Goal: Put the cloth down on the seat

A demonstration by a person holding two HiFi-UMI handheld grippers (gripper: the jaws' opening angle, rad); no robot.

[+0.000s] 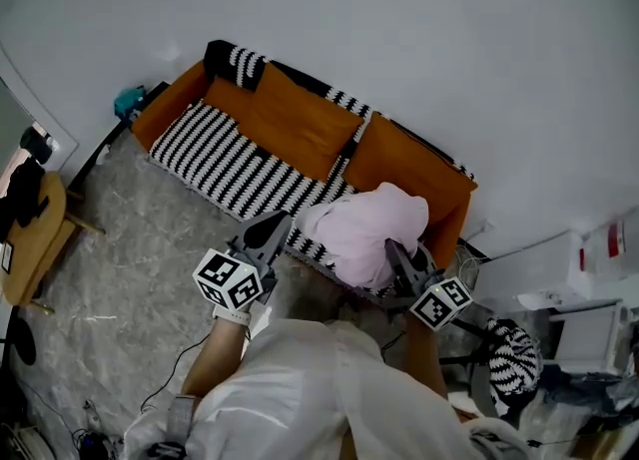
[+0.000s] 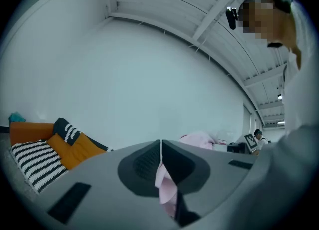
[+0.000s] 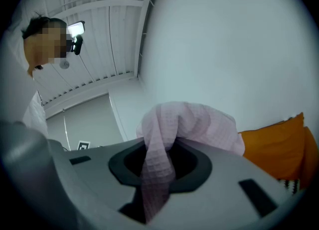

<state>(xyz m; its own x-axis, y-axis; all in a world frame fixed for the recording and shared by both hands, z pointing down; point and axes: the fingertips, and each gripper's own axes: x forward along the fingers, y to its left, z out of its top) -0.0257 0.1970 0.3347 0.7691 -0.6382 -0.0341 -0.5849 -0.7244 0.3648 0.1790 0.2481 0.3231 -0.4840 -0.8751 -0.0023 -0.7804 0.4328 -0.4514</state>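
The pink cloth (image 1: pixel 364 233) is bunched up between both claws, over the front edge of the seat at the 4 o'clock end of the orange sofa (image 1: pixel 300 119) in the head view. It mostly looks held up in the air, but I can't tell if its lowest fold is touching the cushion.

The right gripper (image 1: pixel 396 251) is clamped on a fat wad of it, with fabric spilling over the top of the jaws. The left gripper (image 1: pixel 272 227) has its jaws pressed together on just a thin sliver of a corner.

What worries me:
- That left pinch is tiny. Any tug toward 9 o'clock and I reckon the corner slips out, and everything swings off the right claw.
- It sits right at the seat's lip. Let go here and it probably slides down onto the floor (image 1: pixel 130 248) at 6 o'clock.
- If the jaws drag low, they could catch the striped throw (image 1: pixel 215 159) and pull it along.
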